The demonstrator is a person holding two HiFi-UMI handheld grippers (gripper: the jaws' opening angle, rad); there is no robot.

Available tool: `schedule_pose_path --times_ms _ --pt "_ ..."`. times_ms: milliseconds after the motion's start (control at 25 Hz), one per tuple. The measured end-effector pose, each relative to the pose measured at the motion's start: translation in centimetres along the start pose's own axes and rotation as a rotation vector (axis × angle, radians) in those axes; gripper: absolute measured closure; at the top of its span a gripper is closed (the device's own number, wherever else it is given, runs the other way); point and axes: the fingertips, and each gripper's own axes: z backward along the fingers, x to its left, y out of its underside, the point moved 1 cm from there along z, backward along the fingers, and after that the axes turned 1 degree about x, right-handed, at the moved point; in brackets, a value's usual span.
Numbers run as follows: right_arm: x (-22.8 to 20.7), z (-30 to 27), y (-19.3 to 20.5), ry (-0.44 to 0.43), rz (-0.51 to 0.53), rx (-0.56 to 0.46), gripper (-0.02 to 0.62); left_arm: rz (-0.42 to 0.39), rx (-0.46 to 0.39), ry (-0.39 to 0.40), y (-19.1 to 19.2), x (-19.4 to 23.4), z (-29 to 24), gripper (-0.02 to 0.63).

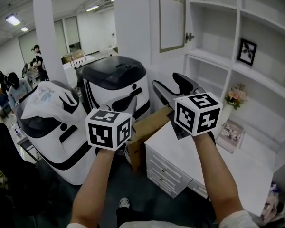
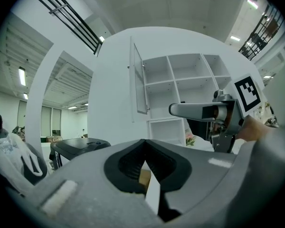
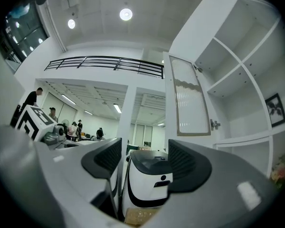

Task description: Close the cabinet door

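**Both grippers raised and empty, the cabinet door not yet touched**

The fingers of the right gripper [image 3: 145, 163] are spread wide with nothing between them. Those of the left gripper [image 2: 145, 148] are pressed together, also empty. The cabinet door [image 1: 172, 18], with its ribbed panel, hangs swung out from the white shelf unit [image 1: 213, 56] above the tabletop [image 1: 237, 170]. It is up and ahead of the right gripper and well apart from both. By my reading, none of the task is done: reaching the door and pushing it shut both remain.
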Motion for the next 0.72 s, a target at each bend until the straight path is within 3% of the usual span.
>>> schedule_pose_path --times_ms 240,720 --pt "-1.8 -3.8 0.6 0.074 0.005 0.006 0.298 -0.01 -0.011 0.069 -0.6 3.0 -3.8 0.607" --pt "-5.8 -11.2 0.7 0.299 0.029 0.039 0.298 -0.013 -0.023 0.29 -1.5 8.3 -12.3 0.607"
